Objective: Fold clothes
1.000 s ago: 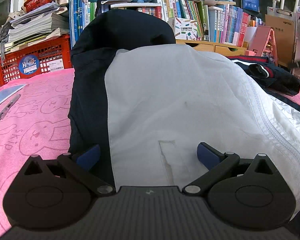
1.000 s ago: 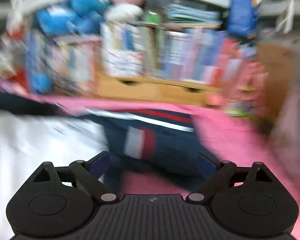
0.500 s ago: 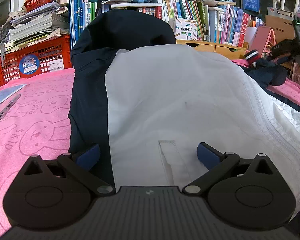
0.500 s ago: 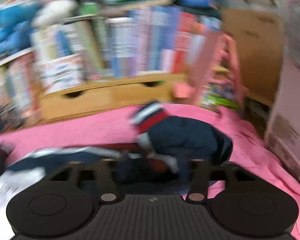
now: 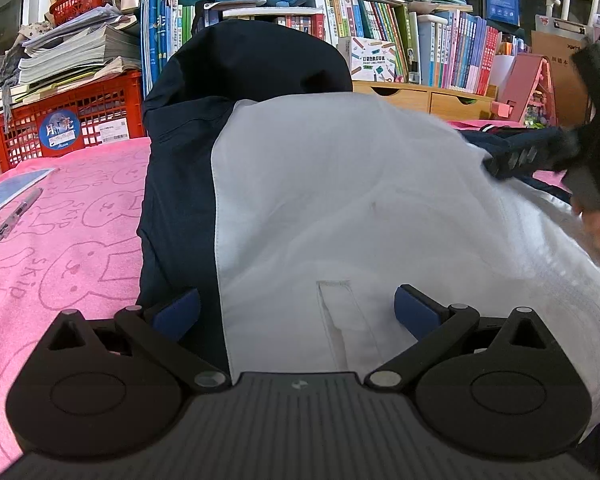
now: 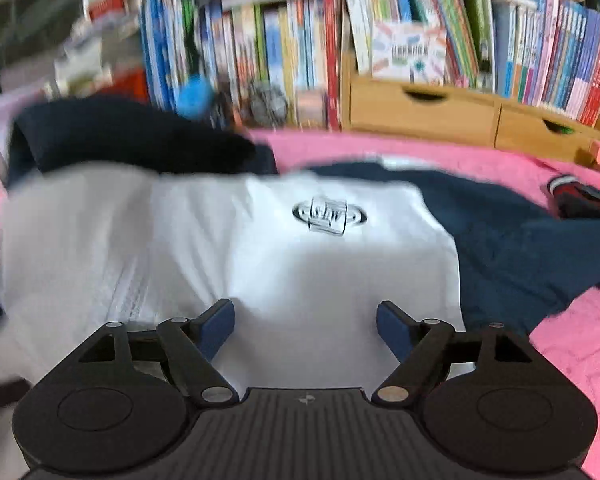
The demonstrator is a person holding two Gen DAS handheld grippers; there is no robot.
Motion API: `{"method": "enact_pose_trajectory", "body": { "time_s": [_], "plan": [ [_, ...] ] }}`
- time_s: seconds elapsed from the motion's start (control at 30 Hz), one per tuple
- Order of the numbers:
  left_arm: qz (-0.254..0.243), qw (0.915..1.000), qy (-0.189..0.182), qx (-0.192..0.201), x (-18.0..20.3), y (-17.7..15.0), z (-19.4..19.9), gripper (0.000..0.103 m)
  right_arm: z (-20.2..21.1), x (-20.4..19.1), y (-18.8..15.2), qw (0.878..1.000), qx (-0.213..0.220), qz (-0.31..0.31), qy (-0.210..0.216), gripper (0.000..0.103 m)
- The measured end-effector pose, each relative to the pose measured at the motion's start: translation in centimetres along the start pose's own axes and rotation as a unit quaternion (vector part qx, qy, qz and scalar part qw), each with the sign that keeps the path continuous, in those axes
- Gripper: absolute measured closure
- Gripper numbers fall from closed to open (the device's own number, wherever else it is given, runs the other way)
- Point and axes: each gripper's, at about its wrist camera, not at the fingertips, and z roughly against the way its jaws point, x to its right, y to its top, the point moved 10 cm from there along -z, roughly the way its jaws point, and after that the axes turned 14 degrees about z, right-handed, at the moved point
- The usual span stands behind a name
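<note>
A white and navy jacket (image 5: 340, 200) lies on the pink bed cover (image 5: 60, 240). My left gripper (image 5: 298, 310) is open and rests low over the jacket's near edge, by a white pocket slit (image 5: 334, 312). My right gripper (image 6: 306, 324) is open and empty over the white panel of the jacket (image 6: 284, 264), near a dark logo (image 6: 330, 214). The navy sleeve (image 6: 508, 240) with its striped cuff (image 6: 580, 196) lies to the right. The right gripper also shows at the right edge of the left wrist view (image 5: 556, 152), above the jacket.
A red crate (image 5: 68, 120) with stacked papers stands at the back left. A pen (image 5: 16, 216) and a blue sheet (image 5: 8, 190) lie on the cover at left. A bookshelf with wooden drawers (image 6: 440, 108) lines the back.
My right gripper, shut on the navy sleeve half a second ago, has opened and swung left over the white panel. The sleeve now lies at the right. The left gripper has not moved.
</note>
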Motion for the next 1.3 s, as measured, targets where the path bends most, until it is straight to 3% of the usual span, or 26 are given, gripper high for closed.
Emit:
{"method": "enact_pose_trajectory", "body": {
  "time_s": [0.07,0.13,0.23,0.37,0.43,0.5,0.6,0.67,0.77,0.83,0.87,0.93,1.0,1.1,1.2,1.3],
  "plan": [
    [0.001,1.0000,0.001,0.001,0.0,0.0,0.1,0.000,-0.2,0.0,-0.1,1.000,-0.001,0.000,-0.015,0.008],
    [0.003,0.9999,0.009,-0.009,0.0,0.1,0.1,0.000,-0.4,0.1,-0.2,1.000,-0.003,-0.001,-0.029,0.002],
    [0.002,0.9991,0.022,-0.037,0.4,1.9,1.1,0.000,-0.4,0.3,-0.3,1.000,-0.003,-0.012,-0.028,0.000],
    [-0.048,0.9973,-0.035,0.044,3.0,8.6,4.7,0.000,-0.2,0.2,0.2,0.999,-0.002,-0.013,-0.031,0.000],
    [-0.096,0.9909,-0.037,0.087,4.9,12.6,4.7,0.000,-0.1,0.1,0.2,0.999,-0.002,-0.013,-0.031,0.000],
    [-0.130,0.9855,-0.029,0.106,6.6,15.5,2.7,0.000,-0.2,0.4,-0.4,0.999,-0.001,-0.013,-0.031,0.000],
    [-0.164,0.9828,-0.067,0.053,9.0,17.2,-3.3,0.000,-0.4,0.5,-0.4,0.999,0.000,-0.014,-0.031,0.000],
    [-0.164,0.9863,-0.019,-0.004,8.8,17.1,-8.2,0.000,-0.4,0.5,-0.4,0.999,0.000,-0.015,-0.031,0.000],
    [-0.156,0.9828,0.069,-0.070,7.5,16.1,-14.2,0.002,-0.4,0.5,-0.5,0.999,0.000,-0.016,-0.031,0.000],
    [-0.142,0.9803,0.096,-0.098,6.0,14.7,-16.0,0.007,-0.4,0.6,-0.5,0.999,0.000,-0.017,-0.031,0.000],
    [-0.132,0.9801,0.101,-0.109,5.3,14.0,-16.5,0.012,-0.4,0.6,-0.5,0.999,0.000,-0.017,-0.032,0.000],
    [-0.099,0.9847,0.090,-0.112,4.2,13.2,-16.3,0.037,-0.4,0.6,-0.6,0.999,0.000,-0.018,-0.032,0.000],
    [-0.074,0.9894,0.092,-0.086,3.6,13.7,-15.3,0.071,-0.4,0.6,-0.6,0.999,0.000,-0.018,-0.032,0.000],
    [-0.045,0.9859,0.160,0.023,1.1,17.8,-12.5,0.094,-0.5,0.7,-0.6,0.999,0.000,-0.018,-0.032,0.000],
    [0.038,0.9764,0.178,0.117,-3.1,22.9,-8.1,0.097,-0.5,0.7,-0.6,0.999,0.000,-0.018,-0.032,0.000],
    [0.058,0.9607,0.212,0.170,-7.9,25.9,-3.4,0.097,-0.5,0.7,-0.6,0.999,0.000,-0.018,-0.032,0.000]
  ]
}}
